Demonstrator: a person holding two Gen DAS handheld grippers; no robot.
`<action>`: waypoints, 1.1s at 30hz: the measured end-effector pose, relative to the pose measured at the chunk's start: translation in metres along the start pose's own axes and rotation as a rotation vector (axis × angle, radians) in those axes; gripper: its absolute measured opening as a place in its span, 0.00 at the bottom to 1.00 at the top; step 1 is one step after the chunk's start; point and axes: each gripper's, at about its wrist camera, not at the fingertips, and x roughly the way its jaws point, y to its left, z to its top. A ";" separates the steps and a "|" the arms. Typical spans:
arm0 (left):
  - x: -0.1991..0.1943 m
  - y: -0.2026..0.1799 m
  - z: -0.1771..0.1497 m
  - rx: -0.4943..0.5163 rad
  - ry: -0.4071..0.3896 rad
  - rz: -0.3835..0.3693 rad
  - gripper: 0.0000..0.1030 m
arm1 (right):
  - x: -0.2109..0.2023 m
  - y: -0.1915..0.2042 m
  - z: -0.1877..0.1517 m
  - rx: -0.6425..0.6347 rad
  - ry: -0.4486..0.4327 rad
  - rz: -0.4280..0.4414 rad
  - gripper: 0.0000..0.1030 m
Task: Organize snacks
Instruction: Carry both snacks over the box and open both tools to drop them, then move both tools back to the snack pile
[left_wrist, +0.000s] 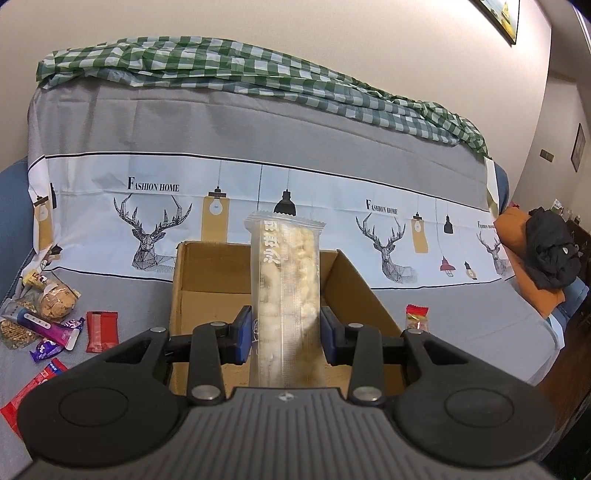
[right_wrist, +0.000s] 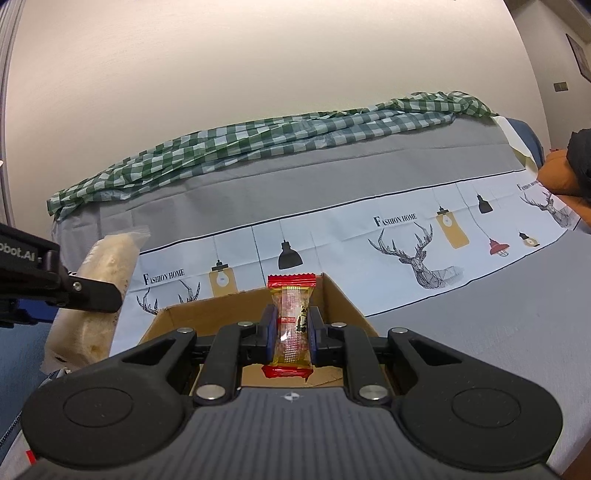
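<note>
While both tongs hang over the open cardboard box (left_wrist: 207, 291) on the covered sofa (left_wrist: 184, 122), my left gripper (left_wrist: 285, 332) stands partly closed, its blue pads pinching a tall clear packet of puffed snacks (left_wrist: 286, 280) held upright above the box. My right gripper (right_wrist: 291, 334) is nearly shut, clamped on a small red-ended sweet packet (right_wrist: 291, 321), also upright over the box. Loose snacks (left_wrist: 55, 321) lie on the sofa cover left of the box.
</note>
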 end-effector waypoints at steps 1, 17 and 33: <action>0.001 0.000 0.000 0.002 0.000 -0.001 0.40 | 0.000 0.000 0.000 -0.002 -0.001 0.001 0.17; 0.009 -0.003 0.013 0.024 0.003 -0.039 0.71 | 0.002 0.004 -0.001 -0.021 0.016 -0.001 0.40; -0.018 0.123 -0.064 0.115 0.076 -0.039 0.23 | 0.009 0.021 -0.012 -0.074 0.075 0.015 0.50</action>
